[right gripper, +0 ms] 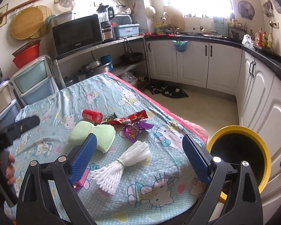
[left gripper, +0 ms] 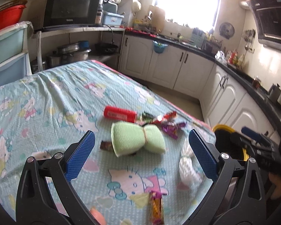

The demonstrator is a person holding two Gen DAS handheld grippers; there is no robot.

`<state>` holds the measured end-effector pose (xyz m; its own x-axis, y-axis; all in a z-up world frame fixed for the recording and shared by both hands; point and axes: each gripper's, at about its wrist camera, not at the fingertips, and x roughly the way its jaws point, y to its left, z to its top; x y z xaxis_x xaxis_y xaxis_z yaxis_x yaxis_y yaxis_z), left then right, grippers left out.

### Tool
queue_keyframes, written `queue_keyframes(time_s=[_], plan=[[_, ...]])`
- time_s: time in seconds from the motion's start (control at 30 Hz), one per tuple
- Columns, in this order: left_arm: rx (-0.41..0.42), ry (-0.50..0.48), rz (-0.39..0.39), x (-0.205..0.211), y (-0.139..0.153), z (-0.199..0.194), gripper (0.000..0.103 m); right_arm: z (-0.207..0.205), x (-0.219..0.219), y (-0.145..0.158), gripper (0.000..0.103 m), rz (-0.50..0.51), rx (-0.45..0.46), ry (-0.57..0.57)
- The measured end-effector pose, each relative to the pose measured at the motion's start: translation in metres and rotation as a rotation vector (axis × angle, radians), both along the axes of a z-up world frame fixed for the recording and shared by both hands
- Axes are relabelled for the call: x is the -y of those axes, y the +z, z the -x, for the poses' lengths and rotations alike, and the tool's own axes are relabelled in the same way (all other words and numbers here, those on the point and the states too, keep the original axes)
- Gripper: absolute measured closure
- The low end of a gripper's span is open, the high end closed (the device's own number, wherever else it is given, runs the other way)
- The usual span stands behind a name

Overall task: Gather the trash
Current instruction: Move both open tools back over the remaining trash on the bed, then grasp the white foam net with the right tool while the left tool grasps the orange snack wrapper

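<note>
Trash lies on a table under a cartoon-cat cloth (left gripper: 46, 93) (right gripper: 103, 93): a red can (left gripper: 119, 114) (right gripper: 92, 115) on its side, a red wrapper (left gripper: 165, 117) (right gripper: 130, 119), a purple wrapper (left gripper: 171, 129) (right gripper: 134, 129), a green foam net (left gripper: 137, 140) (right gripper: 91, 134), a white foam net (left gripper: 187, 165) (right gripper: 119, 165), a brown wrapper (left gripper: 106, 145) and an orange-pink wrapper (left gripper: 156, 208). My left gripper (left gripper: 141, 152) hovers open over the green net. My right gripper (right gripper: 138, 158) stands open above the white net. A yellow-rimmed black bin (right gripper: 239, 155) (left gripper: 226, 140) stands off the table's right edge.
White cabinets (right gripper: 193, 65) under a dark counter run along the back and right. A metal shelf with a microwave (right gripper: 77, 34) and pots stands behind the table, plastic drawers (right gripper: 35, 80) to its left. A dark bag (right gripper: 168, 91) lies on the floor. A hand (right gripper: 9, 166) shows at left.
</note>
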<state>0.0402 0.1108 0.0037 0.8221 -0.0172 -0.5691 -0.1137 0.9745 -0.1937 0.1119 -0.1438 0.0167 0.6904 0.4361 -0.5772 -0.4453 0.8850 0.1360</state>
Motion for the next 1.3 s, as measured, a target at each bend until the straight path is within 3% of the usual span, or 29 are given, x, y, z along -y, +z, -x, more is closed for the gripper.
queue_keyframes(time_s=[0.4, 0.73, 1.0, 1.1, 1.3], plan=[[-0.134, -0.09, 0.021, 0.015, -0.048, 0.008, 0.011, -0.025, -0.012, -0.033, 0.013, 0.027, -0.115, 0.015], [-0.241, -0.158, 0.082, 0.027, -0.081, 0.011, 0.016, -0.044, -0.029, -0.074, 0.014, 0.006, -0.292, 0.051], [-0.303, -0.203, 0.097, 0.038, -0.095, 0.012, 0.025, -0.053, -0.047, -0.103, 0.023, -0.011, -0.413, 0.081], [-0.326, -0.215, 0.09, 0.042, -0.1, 0.014, 0.029, -0.052, -0.055, -0.106, 0.025, 0.013, -0.405, 0.09], [-0.355, -0.235, 0.043, 0.053, -0.109, 0.018, 0.037, -0.051, -0.063, -0.107, 0.041, 0.067, -0.375, 0.117]])
